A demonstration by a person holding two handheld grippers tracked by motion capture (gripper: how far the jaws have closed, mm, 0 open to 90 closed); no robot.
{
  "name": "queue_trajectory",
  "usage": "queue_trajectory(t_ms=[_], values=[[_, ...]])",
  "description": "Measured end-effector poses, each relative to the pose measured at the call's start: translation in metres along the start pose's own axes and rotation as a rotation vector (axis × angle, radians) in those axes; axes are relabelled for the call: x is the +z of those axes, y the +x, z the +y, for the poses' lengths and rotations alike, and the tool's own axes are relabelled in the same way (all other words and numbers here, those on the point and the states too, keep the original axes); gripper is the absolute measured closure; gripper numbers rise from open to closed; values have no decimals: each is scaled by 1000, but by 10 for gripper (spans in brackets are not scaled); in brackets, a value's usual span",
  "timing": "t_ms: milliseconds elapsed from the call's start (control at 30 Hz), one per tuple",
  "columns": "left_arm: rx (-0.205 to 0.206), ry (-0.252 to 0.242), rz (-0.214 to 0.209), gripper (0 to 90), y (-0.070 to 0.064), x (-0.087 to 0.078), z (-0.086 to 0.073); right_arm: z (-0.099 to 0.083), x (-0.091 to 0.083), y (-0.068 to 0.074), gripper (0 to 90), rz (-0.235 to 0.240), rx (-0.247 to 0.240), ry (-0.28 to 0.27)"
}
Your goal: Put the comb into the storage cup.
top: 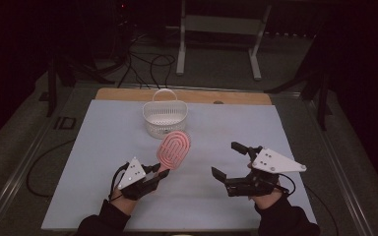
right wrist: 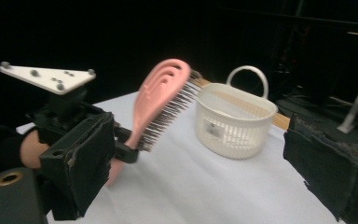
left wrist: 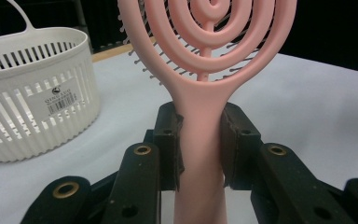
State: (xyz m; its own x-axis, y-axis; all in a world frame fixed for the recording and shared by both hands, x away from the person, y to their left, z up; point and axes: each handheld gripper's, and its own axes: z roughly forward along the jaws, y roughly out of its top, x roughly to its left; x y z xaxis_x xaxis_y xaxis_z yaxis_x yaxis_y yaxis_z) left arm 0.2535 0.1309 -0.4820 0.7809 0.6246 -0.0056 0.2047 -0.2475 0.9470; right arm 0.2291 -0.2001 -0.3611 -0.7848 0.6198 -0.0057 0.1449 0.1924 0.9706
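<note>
black tongs (top: 161, 172) with white triangular plates, brass rivets, dark sleeves.

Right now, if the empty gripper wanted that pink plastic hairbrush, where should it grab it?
Probably the rim of the pink plastic hairbrush head, coming in from its right edge. The left gripper already clamps the narrow handle, so little of it looks free. The right gripper is open beside it, and the bristles make a flat-face pinch awkward.

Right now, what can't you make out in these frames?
- Hairbrush: in the left gripper view, the head's top is cut by the frame edge.
- Basket: label print too small to read; inside hidden by its wall.
- Right gripper: nothing between its wide-apart jaws.
- Room behind the table: too dark.
</note>
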Motion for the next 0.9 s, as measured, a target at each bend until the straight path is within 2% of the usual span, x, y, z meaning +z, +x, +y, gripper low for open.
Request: queue_trajectory(t_ms=[133,333,500,900], values=[[-6,-4,-2,717,0,0,0,8,12,6,89,31,-3,-9],[-2,-4,-2,717,1,-1,0,13,26,13,89,52,7,-20],[-1,-2,-2,717,0,0,0,15,40,18,89,38,5,-13],[1,-5,-6,718,-1,0,0,11,72,22,86,-8,78,-7]])
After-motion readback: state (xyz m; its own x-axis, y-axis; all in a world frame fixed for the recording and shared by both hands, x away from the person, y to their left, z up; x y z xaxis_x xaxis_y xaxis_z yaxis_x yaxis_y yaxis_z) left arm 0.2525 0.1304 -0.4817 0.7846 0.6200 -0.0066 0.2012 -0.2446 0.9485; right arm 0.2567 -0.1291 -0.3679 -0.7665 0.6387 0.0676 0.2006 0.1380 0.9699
